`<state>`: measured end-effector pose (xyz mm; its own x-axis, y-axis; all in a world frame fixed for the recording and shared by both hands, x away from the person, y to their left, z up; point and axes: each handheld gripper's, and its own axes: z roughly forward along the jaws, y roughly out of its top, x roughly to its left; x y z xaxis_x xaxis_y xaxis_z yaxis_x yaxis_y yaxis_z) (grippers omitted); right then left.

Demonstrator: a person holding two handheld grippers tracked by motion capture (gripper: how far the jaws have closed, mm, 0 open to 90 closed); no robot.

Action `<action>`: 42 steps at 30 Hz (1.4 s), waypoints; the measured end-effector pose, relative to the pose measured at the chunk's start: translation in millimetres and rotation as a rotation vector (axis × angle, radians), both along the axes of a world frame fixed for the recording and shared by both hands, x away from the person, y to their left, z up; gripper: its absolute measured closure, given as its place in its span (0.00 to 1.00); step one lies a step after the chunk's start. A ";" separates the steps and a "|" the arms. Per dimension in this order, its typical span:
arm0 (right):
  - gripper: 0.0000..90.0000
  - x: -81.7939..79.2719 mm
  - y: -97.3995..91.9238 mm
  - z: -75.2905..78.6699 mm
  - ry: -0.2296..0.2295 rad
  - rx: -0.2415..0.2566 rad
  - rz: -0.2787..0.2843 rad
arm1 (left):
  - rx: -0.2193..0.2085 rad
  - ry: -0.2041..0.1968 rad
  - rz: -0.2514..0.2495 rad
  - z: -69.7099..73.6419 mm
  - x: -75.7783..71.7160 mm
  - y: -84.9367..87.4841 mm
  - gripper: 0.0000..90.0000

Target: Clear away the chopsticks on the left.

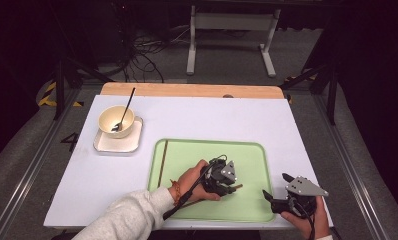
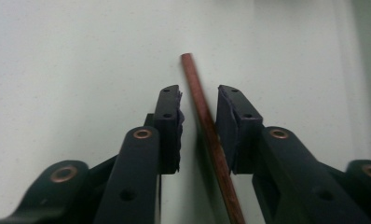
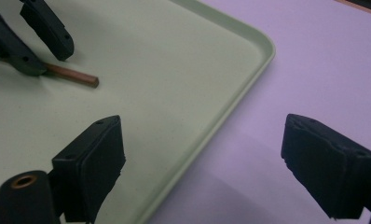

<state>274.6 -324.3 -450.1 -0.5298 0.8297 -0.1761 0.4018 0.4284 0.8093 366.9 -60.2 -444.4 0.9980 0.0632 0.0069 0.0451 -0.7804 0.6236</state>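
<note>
On the green tray [image 1: 247, 155], near its middle, a brown chopstick [image 2: 207, 126] lay flat between the jaws of the left gripper [image 1: 226, 181]. In the left gripper view the stick ran up from the bottom edge and ended just past the jaw tips, leaning a little to the left. The jaws stood narrow on either side of it, with slim gaps showing; I could not tell whether the right-hand pad touched it. In the high view its free end poked out to the right of that gripper, so its long axis ran roughly left to right across the tray. The right gripper view showed the same end [image 3: 74, 74] past the left gripper's jaws.

A second chopstick [image 1: 162, 162] lay along the tray's left edge, its long axis running from the near side toward the far side.

The right gripper [image 1: 277, 192] was held at the tray's near right corner, its jaws spread wide and holding nothing. In its own view one jaw hung over the tray [image 3: 183, 93] and the other over the white table [image 3: 314, 60].

Well apart, at the table's far left, a cream bowl [image 1: 116, 121] sat on a small square plate [image 1: 118, 142]. A spoon [image 1: 124, 111] rested in the bowl, its handle pointing up and away over the far rim.
</note>
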 end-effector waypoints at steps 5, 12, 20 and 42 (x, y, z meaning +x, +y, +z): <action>0.15 -0.1 0.3 0.9 -0.013 0.002 0.001 | 0.007 0.029 0.092 0.8 13.6 15.1 0.85; 0.15 1.6 2.6 0.8 -0.008 -0.004 0.009 | 0.024 0.042 0.200 2.0 32.0 43.8 0.83; 0.15 3.3 3.5 0.7 -0.007 0.000 0.012 | 0.011 0.060 0.279 0.9 44.5 82.5 0.89; 0.15 3.8 7.5 -1.2 0.006 -0.009 0.023 | 0.023 0.004 0.390 -0.8 49.8 145.2 0.82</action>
